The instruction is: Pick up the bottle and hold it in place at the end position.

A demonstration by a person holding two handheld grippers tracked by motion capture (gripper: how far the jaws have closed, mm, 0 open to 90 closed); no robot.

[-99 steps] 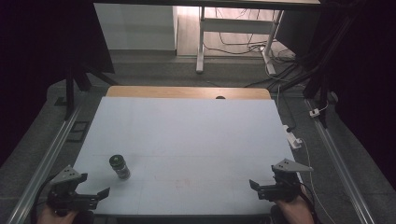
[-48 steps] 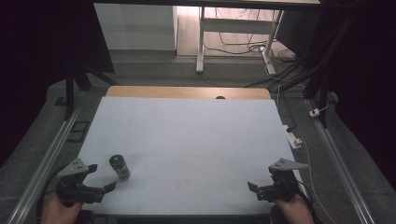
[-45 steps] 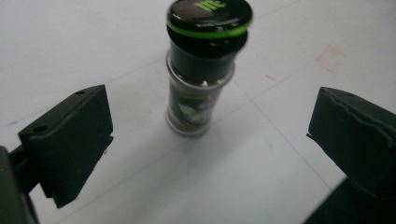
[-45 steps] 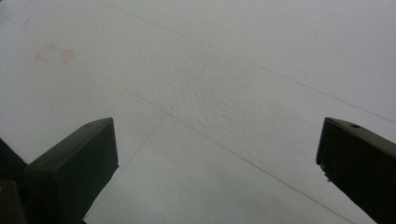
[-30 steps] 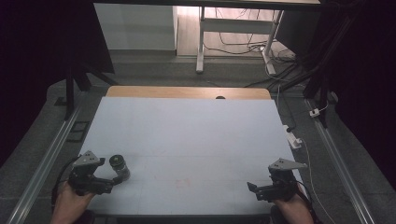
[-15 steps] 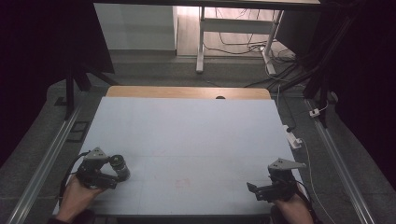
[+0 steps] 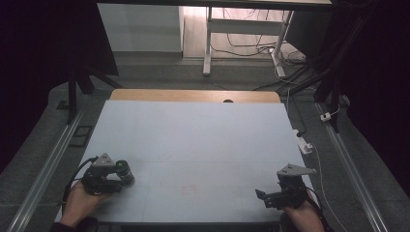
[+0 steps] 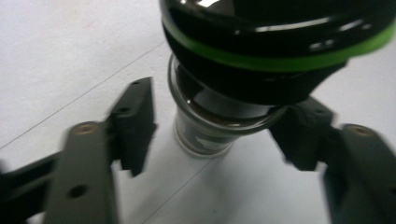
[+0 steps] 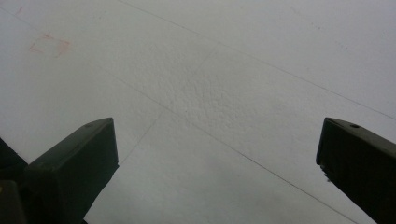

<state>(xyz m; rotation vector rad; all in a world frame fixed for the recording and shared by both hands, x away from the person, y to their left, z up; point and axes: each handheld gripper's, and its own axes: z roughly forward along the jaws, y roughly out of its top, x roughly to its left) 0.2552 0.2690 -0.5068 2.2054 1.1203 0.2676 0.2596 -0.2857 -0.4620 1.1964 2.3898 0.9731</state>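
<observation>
A small glass jar with a black lid and a green band stands upright near the front left of the white table. My left gripper has reached it. In the left gripper view the jar looms between the jaws of the left gripper, which stands open. One jaw is close against the glass and the other has a small gap. My right gripper rests at the front right, and in its own view the right gripper is open over bare table.
A faint red mark lies on the table between the grippers. A wooden strip edges the far side. Metal rails run along both sides, and a white power strip with cables sits off the right edge.
My left gripper has moved forward and rightward from the table's front left corner up to the jar, and its jaws now flank it. The right gripper has stayed put.
</observation>
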